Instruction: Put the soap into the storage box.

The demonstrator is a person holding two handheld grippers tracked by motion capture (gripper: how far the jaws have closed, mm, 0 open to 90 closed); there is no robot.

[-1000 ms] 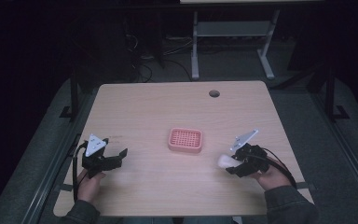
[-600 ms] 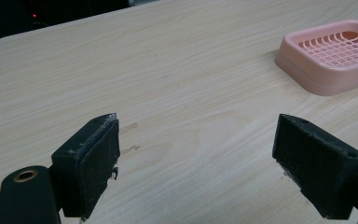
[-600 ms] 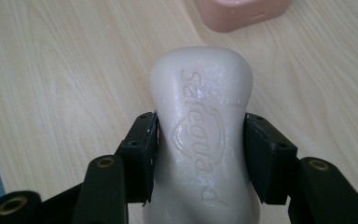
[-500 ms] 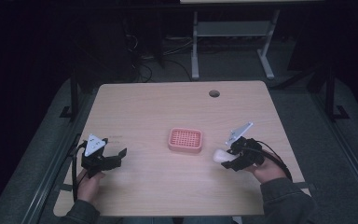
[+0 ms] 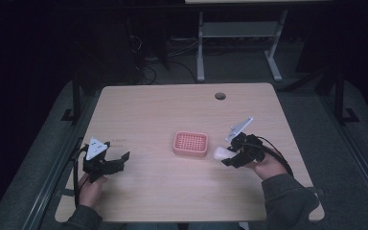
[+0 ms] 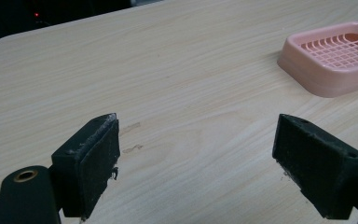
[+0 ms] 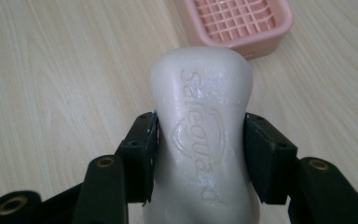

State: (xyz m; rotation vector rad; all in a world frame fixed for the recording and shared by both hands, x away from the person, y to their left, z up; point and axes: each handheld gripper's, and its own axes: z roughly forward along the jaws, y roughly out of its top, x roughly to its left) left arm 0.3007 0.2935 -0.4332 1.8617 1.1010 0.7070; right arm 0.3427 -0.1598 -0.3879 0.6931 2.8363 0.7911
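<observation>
Just right of the pink dish [image 5: 190,143], the right gripper [image 5: 226,155] pinches a white soap bar [image 5: 218,153] by its narrow waist, one pad on each side, the bar's free end pointing toward the dish. From the right gripper view the soap [image 7: 201,135] sits level between the jaws, its embossed face up, and the dish [image 7: 242,23] lies just ahead, its grid floor empty. The step in hand looks like setting the soap in the dish.

To do it well, the person should carry the bar over the near rim with enough height that its leading end does not knock the light dish across the table [image 5: 163,110]. The soap looks slick, so the squeeze should hold steady and the wrist stay level; a tilt could let the bar slide forward out of the pads. Its long side should line up with the dish's long side, centred over the grid, then come down until it rests on it before the jaws part.

At the table's left, the left gripper [image 5: 116,162] rests apart from the dish, jaws spread with nothing between them [image 6: 196,154]. It could steady the dish's far side if it starts to shift.
</observation>
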